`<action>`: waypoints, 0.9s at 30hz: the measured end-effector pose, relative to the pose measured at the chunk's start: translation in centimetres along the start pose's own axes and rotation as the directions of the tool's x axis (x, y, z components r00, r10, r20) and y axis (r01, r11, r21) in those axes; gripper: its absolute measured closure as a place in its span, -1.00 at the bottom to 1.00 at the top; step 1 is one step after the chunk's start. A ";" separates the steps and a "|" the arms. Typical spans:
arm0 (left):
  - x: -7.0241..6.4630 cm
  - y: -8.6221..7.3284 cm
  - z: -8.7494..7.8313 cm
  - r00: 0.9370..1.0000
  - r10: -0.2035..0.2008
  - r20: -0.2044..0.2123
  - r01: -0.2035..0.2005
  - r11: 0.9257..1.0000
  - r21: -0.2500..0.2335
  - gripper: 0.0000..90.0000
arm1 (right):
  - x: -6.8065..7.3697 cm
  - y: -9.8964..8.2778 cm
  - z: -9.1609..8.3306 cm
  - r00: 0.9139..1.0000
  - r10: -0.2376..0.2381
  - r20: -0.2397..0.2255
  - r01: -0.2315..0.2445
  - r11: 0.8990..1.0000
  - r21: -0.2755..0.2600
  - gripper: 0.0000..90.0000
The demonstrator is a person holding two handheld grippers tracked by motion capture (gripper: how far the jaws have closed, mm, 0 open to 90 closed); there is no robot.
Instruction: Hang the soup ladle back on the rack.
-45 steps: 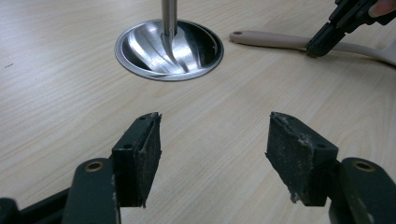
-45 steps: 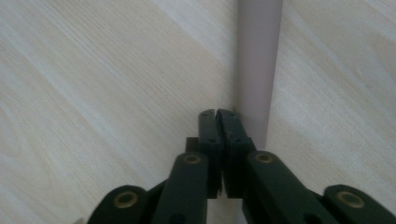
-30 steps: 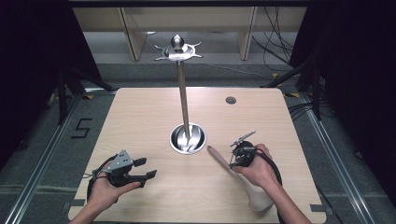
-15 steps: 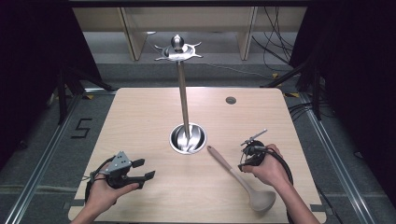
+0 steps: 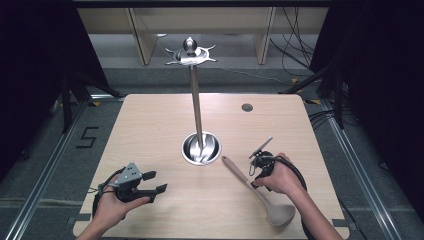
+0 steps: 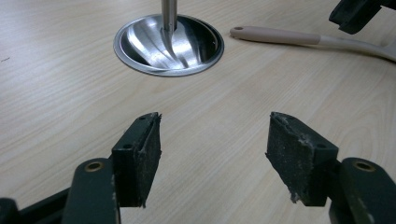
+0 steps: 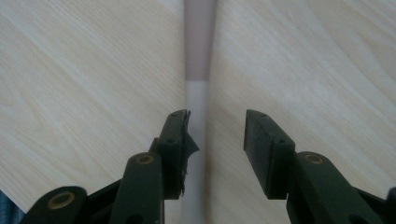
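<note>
Matt ladle (image 5: 252,186) on pale wood-grain table (image 5: 150,130); glossy metal stand (image 5: 200,148).

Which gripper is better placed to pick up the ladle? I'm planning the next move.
Right. The right gripper hovers open over the ladle handle, jaws astride it. The left gripper sits across the table, aimed away.

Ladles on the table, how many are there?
1. The ladle lies flat on the table between the stand's round base and the near right corner, its handle under the right claw, which is open.
</note>
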State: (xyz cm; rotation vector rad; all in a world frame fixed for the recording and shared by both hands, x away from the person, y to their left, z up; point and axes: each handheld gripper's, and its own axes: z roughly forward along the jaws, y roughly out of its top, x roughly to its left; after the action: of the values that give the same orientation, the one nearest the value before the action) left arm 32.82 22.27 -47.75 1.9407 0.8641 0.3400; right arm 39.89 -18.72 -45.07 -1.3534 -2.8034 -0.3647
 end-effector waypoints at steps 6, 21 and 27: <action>0.1 0.0 -0.3 1.000 0.002 -0.001 -0.002 1.000 -0.003 -0.23 | 0.6 1.6 1.3 1.000 -0.023 -0.002 0.023 0.999 0.038 0.35; -0.1 0.0 -0.1 1.000 0.004 0.003 -0.004 1.000 0.007 -0.23 | 0.9 2.9 2.8 0.999 -0.054 -0.002 0.054 0.994 0.100 0.51; -0.1 0.0 0.1 1.000 0.004 0.012 -0.004 1.000 0.002 -0.23 | 0.7 3.0 3.0 0.999 -0.041 -0.003 0.041 0.993 0.114 0.61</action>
State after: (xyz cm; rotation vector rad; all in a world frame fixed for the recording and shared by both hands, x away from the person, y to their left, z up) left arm 32.80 22.14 -47.72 1.9444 0.8534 0.3299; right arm 42.04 -15.74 -47.35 -1.2747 -2.8070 -0.2022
